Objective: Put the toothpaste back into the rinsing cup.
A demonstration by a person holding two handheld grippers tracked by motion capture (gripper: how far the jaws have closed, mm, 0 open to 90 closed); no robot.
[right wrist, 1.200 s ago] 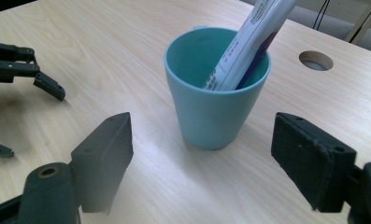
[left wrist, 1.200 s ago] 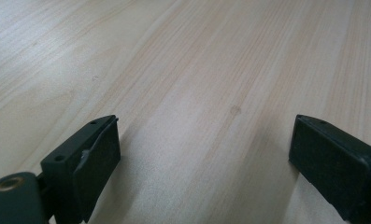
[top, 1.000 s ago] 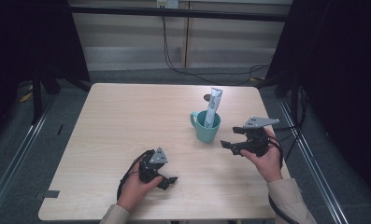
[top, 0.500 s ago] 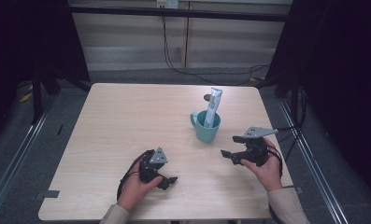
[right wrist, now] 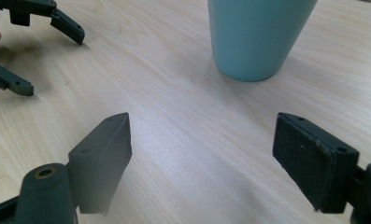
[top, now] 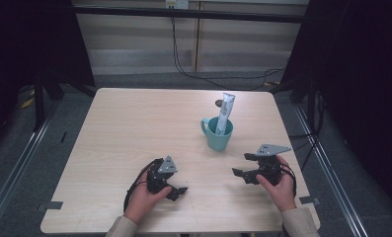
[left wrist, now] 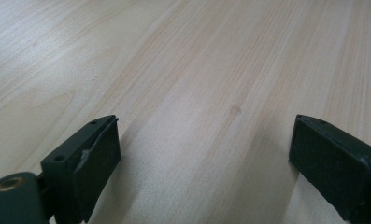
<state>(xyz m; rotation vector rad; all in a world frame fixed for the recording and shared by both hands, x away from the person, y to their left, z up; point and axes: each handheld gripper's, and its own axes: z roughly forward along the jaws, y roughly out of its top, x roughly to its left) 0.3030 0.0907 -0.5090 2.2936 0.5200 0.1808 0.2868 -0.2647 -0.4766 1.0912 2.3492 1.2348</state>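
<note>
A teal mug (top: 218, 134) stands right of the table's middle, with a white tube-like packet (top: 225, 113) leaning upright in it. My right gripper (top: 239, 164) hovers low over the wood just in front and to the right of the mug, jaws open and pointing left. In the right gripper view the mug's body (right wrist: 258, 37) stands ahead of the open right gripper (right wrist: 202, 154), nothing between its jaws. My left gripper (top: 176, 183) rests near the front edge, open; the left gripper view has bare wood between the left gripper's (left wrist: 204, 154) jaws.
The pale wooden table (top: 134, 123) has bare room on its left half. A small dark round thing (top: 218, 103) lies behind the mug. The left gripper (right wrist: 54, 63) appears far off at the top left of the right gripper view. Cables trail from both grippers.
My right gripper has sunk toward the table and drawn back toward the person, away from the mug. The left gripper, mug and packet have kept still.
</note>
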